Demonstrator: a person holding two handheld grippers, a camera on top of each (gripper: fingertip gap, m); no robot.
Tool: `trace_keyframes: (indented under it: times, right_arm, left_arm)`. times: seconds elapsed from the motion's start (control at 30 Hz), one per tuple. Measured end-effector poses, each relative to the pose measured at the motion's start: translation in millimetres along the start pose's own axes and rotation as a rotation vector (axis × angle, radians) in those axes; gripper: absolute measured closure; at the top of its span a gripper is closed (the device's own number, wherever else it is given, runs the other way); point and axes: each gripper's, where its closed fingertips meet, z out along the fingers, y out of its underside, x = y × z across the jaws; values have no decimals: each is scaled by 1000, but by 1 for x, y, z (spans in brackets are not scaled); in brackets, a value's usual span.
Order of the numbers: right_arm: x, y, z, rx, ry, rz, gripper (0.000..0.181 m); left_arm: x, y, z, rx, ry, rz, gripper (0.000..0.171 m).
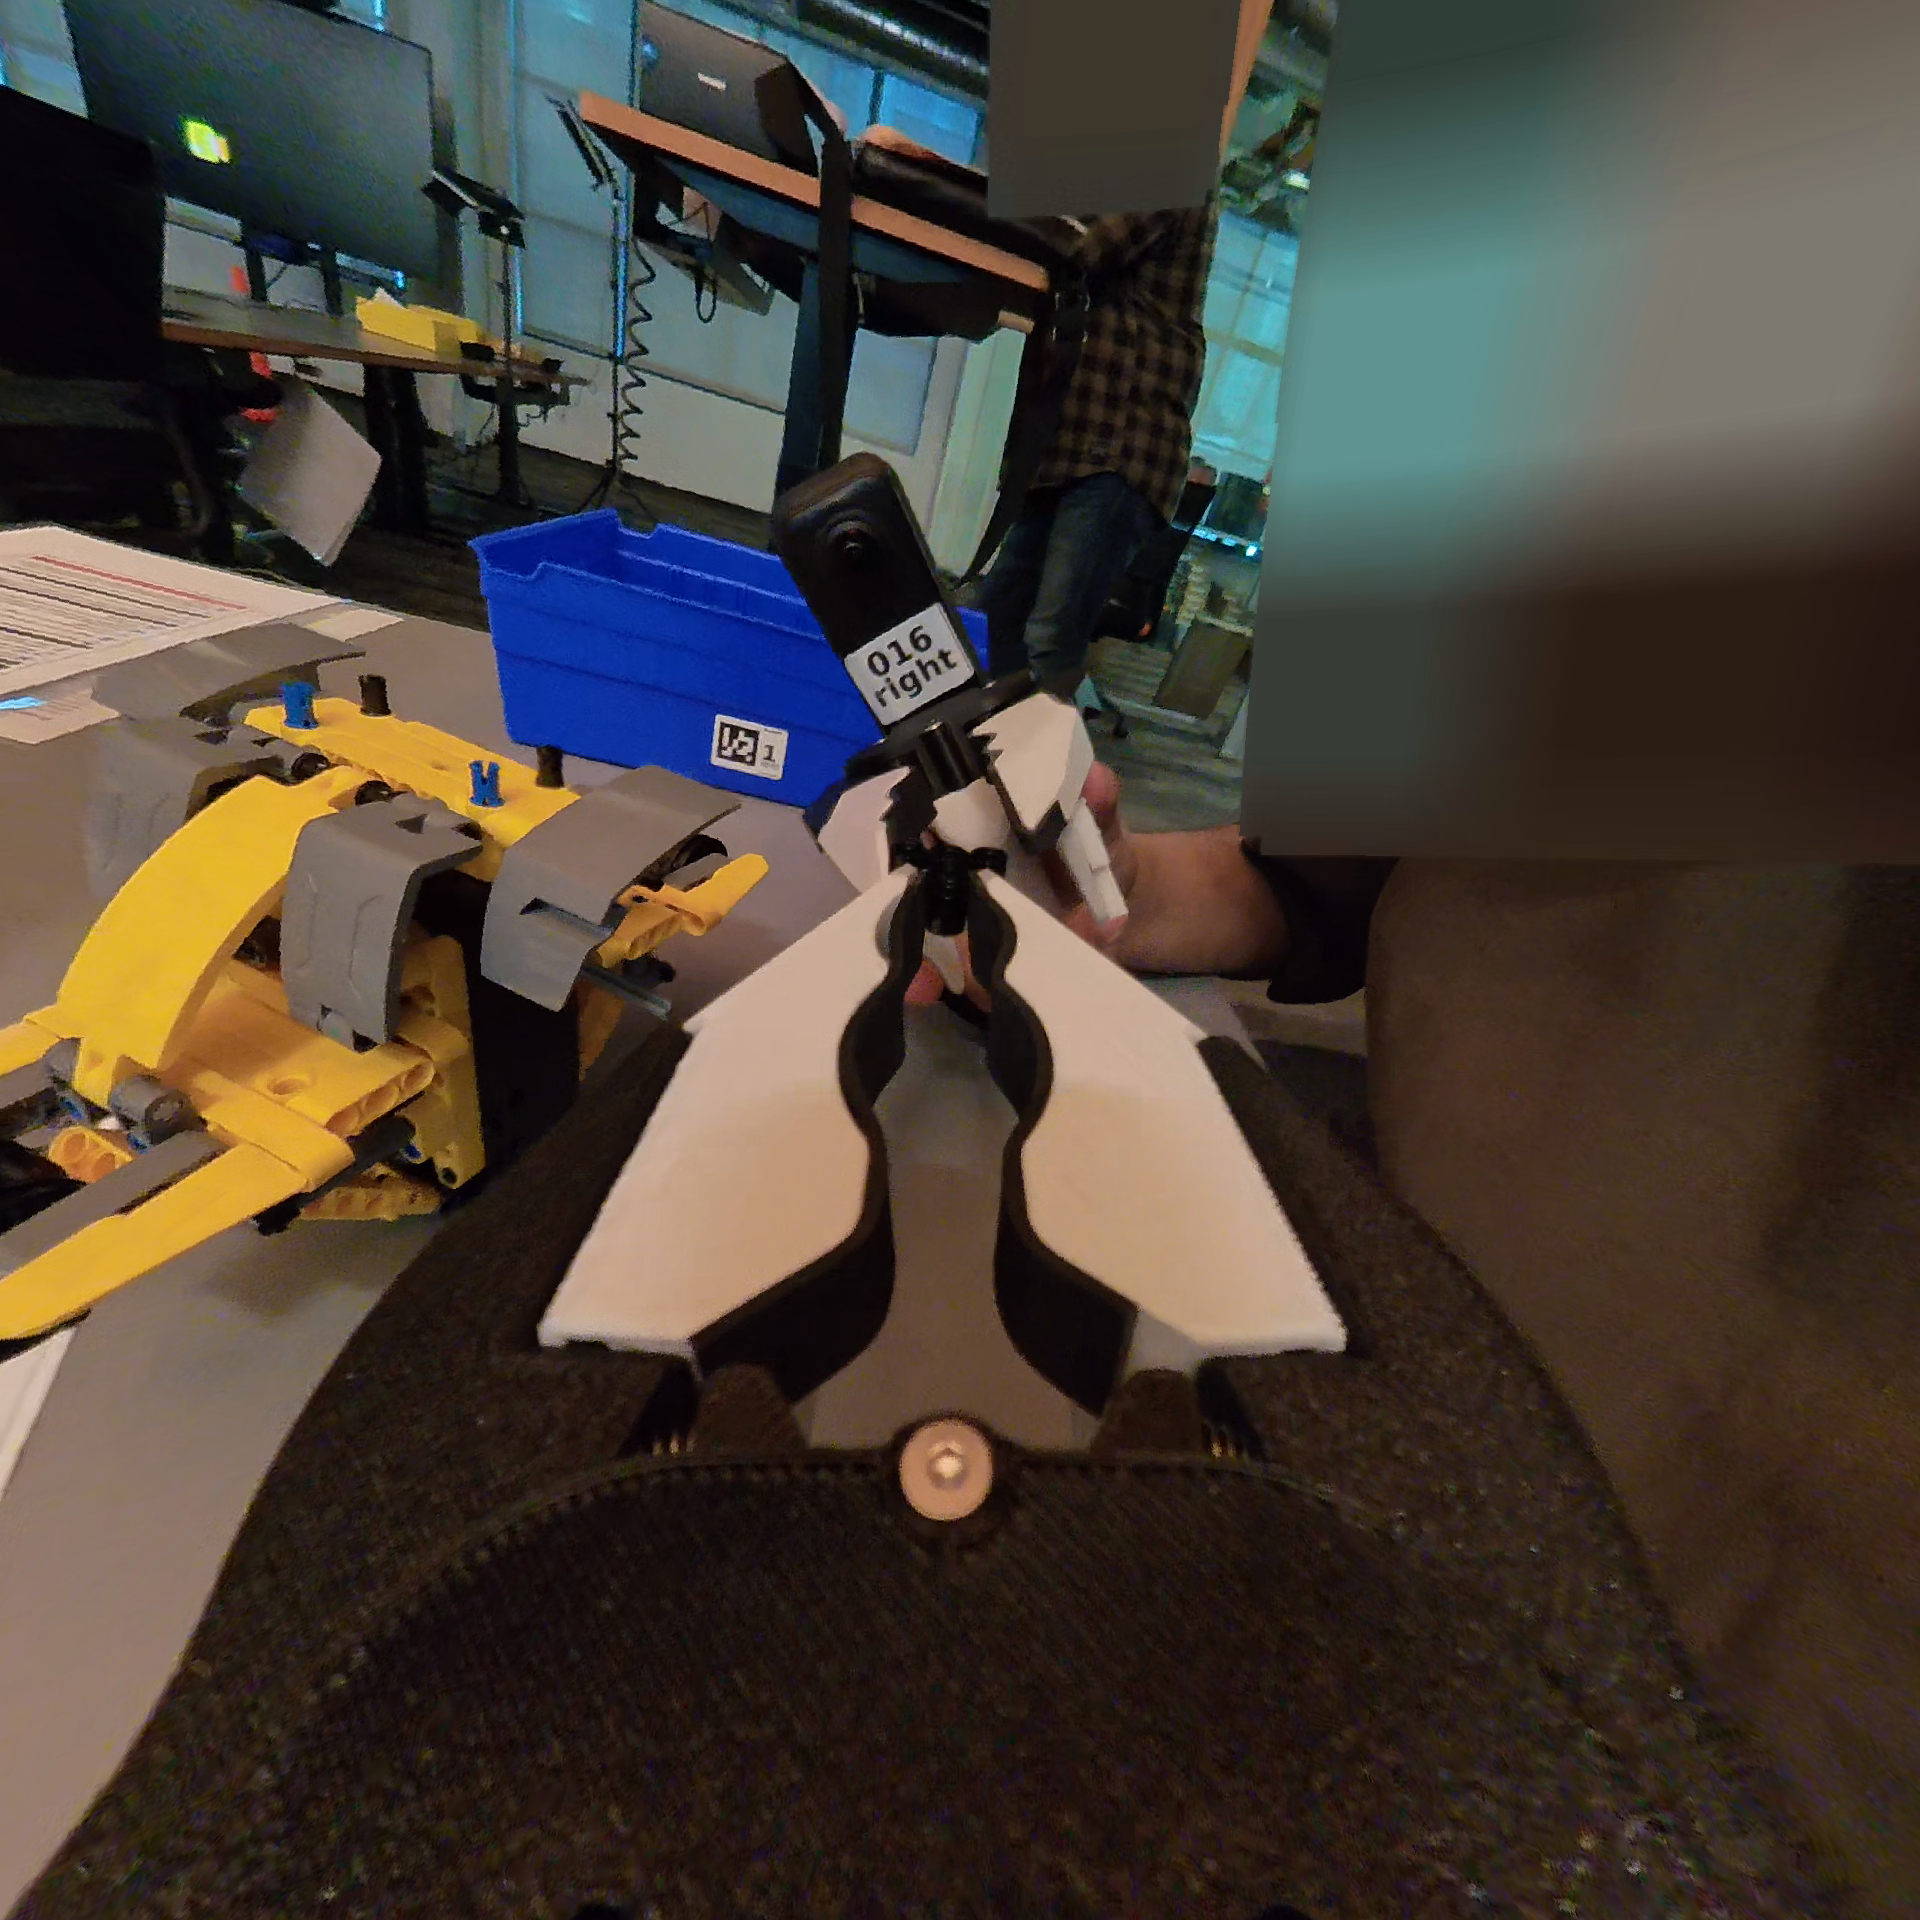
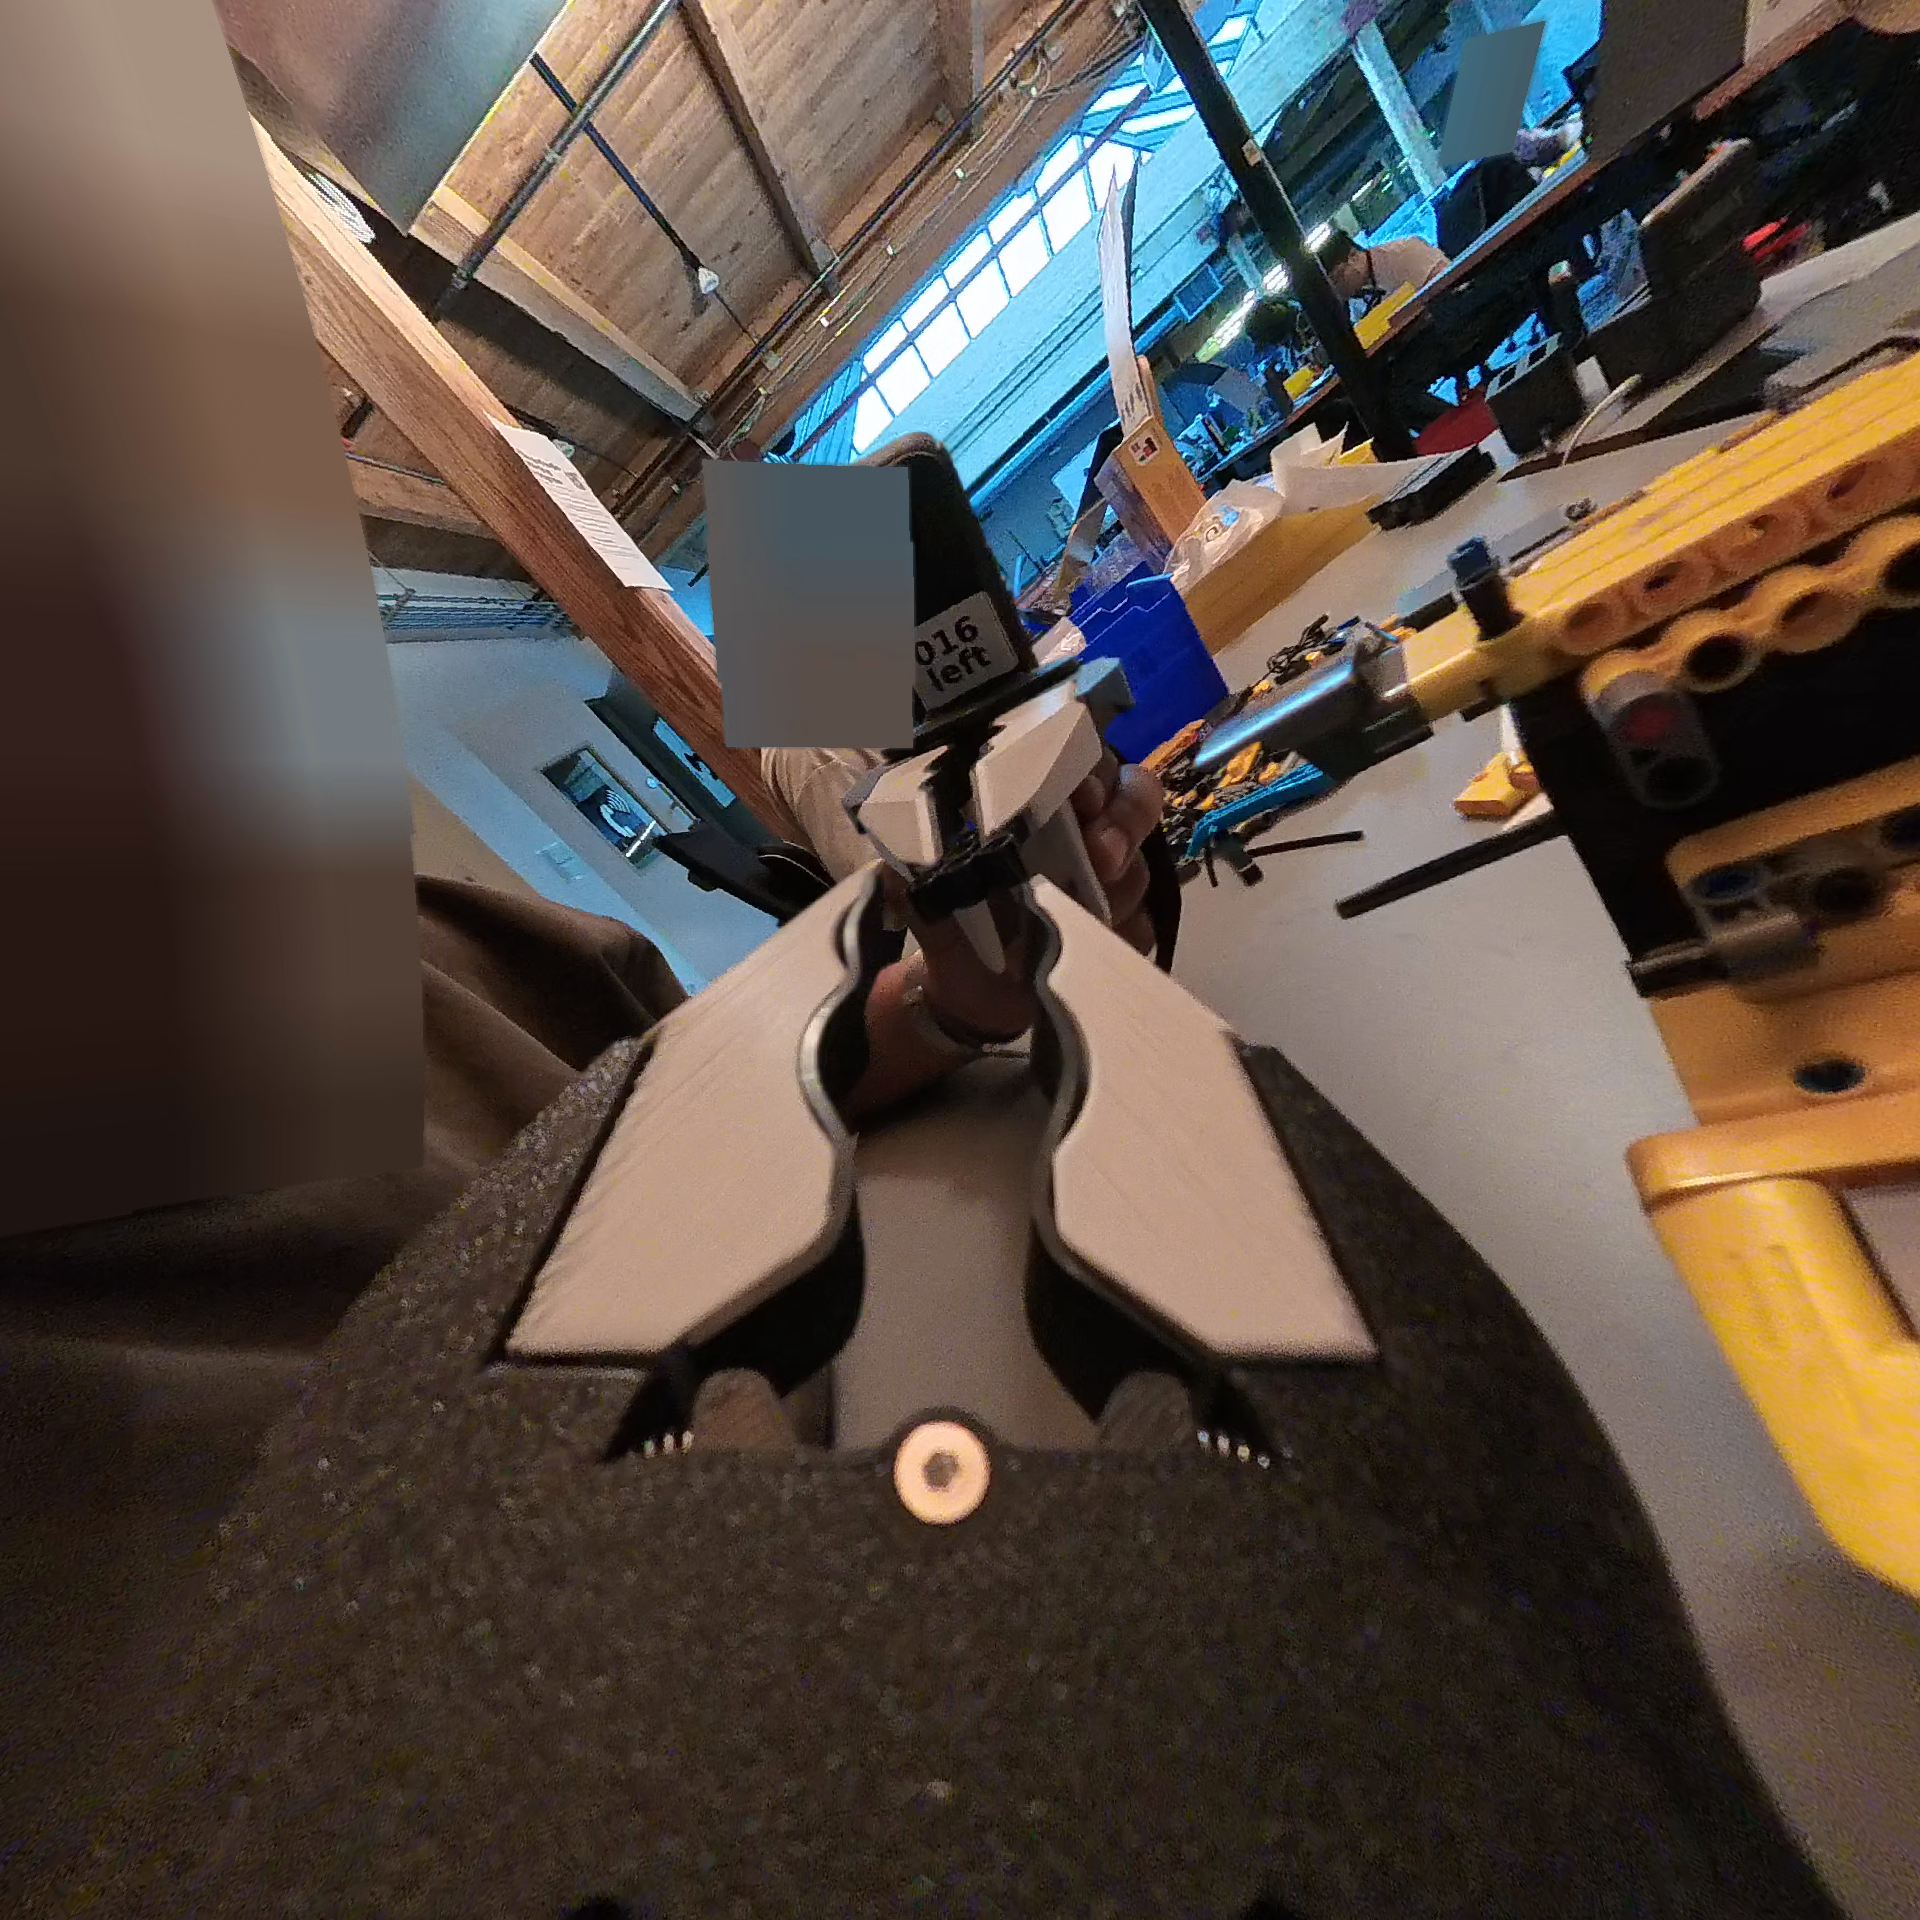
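Observation:
My left gripper (image 1: 943,885) and my right gripper (image 2: 956,902) meet tip to tip above the grey table (image 2: 1403,987). A small black pin-like part (image 1: 943,862) sits between both pairs of tips, and each gripper looks shut on it; it also shows in the right wrist view (image 2: 961,878). A hand (image 1: 1195,904) holds the right gripper. A yellow and grey building-brick vehicle model (image 1: 312,935) stands on the table just left of the left gripper, and on the right in the right wrist view (image 2: 1714,675).
A blue bin (image 1: 644,644) stands behind the model. Printed papers (image 1: 94,613) lie at the far left. Loose small parts (image 2: 1247,800) and black rods lie on the table beyond the grippers. A person in a plaid shirt (image 1: 1122,364) stands by desks behind. Both grippers' tips are close together, under 4 cm apart.

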Motion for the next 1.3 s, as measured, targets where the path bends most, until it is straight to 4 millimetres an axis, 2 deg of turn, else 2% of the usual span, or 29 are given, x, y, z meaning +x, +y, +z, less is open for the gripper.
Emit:
trace_keyframes:
  times: [0.1,0.37,0.47,0.63,0.8,1.0,1.3]
  right_arm:
    - [3,1,0,-9,4,26,155]
    - [16,6,-2,-46,96,-21,171]
    - [21,7,-3,-63,146,-82,172]
    - [25,9,-3,-101,235,-248,172]
    - [24,10,-2,-126,301,-396,173]
    - [24,11,-1,-139,332,-497,172]
    - [22,8,-2,-131,345,-546,173]
  left_arm:
    - [-2,5,0,-44,-31,64,166]
    - [-9,20,2,-171,-129,234,164]
    - [-10,23,3,-170,-110,187,154]
    - [-15,27,3,-146,-46,-1,140]
    - [-18,26,-1,-109,-12,-74,149]
    - [-18,24,-3,-100,-11,-70,157]
    - [-14,23,-1,-86,14,-84,160]
